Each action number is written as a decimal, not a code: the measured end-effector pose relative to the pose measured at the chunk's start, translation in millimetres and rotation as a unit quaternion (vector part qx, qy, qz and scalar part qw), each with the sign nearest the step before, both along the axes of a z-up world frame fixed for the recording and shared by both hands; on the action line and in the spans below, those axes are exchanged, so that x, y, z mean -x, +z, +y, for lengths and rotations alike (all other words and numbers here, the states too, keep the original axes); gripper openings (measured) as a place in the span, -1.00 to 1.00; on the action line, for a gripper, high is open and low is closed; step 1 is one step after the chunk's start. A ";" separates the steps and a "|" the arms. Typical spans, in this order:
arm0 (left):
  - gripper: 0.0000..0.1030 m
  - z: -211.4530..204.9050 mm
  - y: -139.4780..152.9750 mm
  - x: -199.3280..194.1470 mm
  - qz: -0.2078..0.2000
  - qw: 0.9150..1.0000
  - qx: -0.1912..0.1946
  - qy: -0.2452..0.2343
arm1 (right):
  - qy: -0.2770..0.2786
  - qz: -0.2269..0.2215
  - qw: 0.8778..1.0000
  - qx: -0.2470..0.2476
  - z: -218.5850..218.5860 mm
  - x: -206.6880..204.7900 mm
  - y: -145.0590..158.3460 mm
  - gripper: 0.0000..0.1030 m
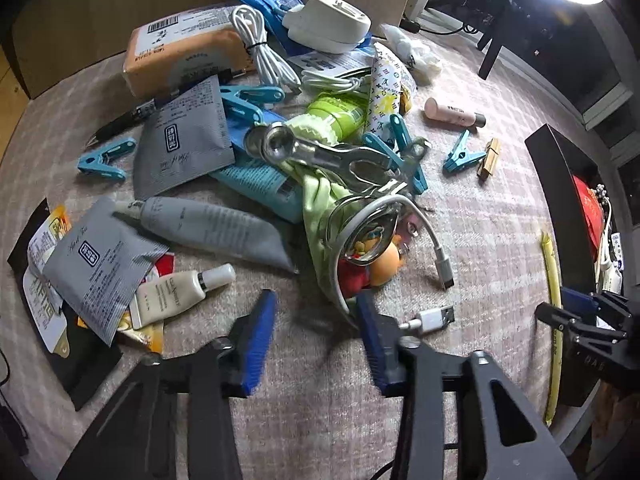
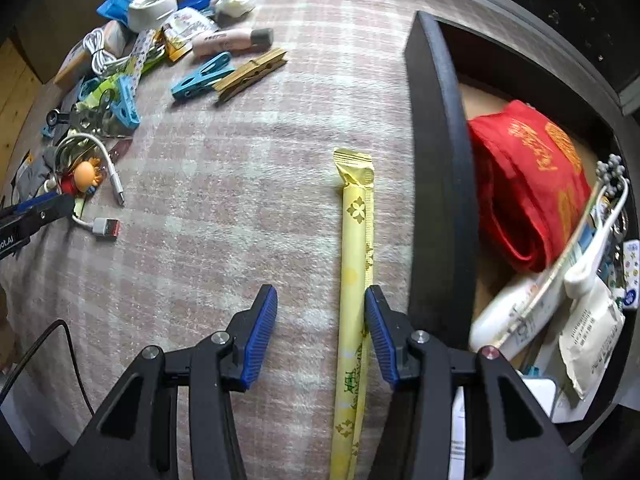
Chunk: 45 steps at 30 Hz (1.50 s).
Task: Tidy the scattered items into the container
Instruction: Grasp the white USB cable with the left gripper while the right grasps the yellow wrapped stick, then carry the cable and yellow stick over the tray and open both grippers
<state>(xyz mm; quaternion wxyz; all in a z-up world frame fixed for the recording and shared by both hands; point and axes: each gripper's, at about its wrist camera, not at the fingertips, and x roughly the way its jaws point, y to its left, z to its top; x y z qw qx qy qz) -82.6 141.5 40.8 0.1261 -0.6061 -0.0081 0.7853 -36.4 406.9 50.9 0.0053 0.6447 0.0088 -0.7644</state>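
We saw the dark container (image 2: 438, 184) standing at the right of the pink checked cloth (image 2: 224, 184), already holding a red pouch (image 2: 528, 184), a white tube (image 2: 516, 316) and a pale sachet (image 2: 592, 332). Between its wall and the scattered pile (image 1: 280, 152) the cloth lay bare, crossed only by the long yellow sachet (image 2: 354, 288) running just beside the wall. Our right gripper (image 2: 320, 332) had its fingers spread apart, the yellow sachet lying between them, close against the right-hand finger (image 2: 380, 336). Our left gripper (image 1: 316, 340) was also spread wide, gripping nothing, with the white USB cable (image 1: 430, 318) beside its right finger and the pile just ahead.
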 end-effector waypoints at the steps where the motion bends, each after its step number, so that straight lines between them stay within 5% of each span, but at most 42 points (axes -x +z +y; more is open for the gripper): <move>1: -0.59 -0.9 -0.6 0.7 -0.002 1.000 -0.003 0.001 | 0.002 -0.002 1.000 0.000 -1.7 0.7 -1.1 -0.15; 4: -0.87 -7.7 -1.3 1.5 -0.008 1.000 -0.015 0.008 | -0.002 -0.002 1.000 0.008 -0.4 0.8 -0.7 -0.31; 8: -0.90 -20.3 1.6 -4.5 -0.010 0.999 -0.033 0.011 | -0.023 -0.007 0.999 0.047 12.3 0.0 0.9 -0.68; 16: -0.94 -42.1 12.8 -20.3 -0.002 0.999 -0.044 0.031 | -0.030 0.002 0.998 0.060 14.5 -22.4 -0.4 -0.74; 23: -0.94 -42.4 52.2 -28.5 0.038 0.998 -0.053 0.025 | -0.042 0.018 0.995 0.093 11.6 -37.4 8.8 -0.78; 29: -0.94 -20.0 78.8 -26.2 0.063 0.996 -0.062 0.002 | -0.045 0.039 0.992 0.113 11.5 -40.3 35.2 -0.78; 45: -0.94 111.4 146.1 -33.2 0.100 0.980 -0.108 -0.131 | -0.130 0.121 0.976 0.123 117.0 -34.2 122.0 -0.78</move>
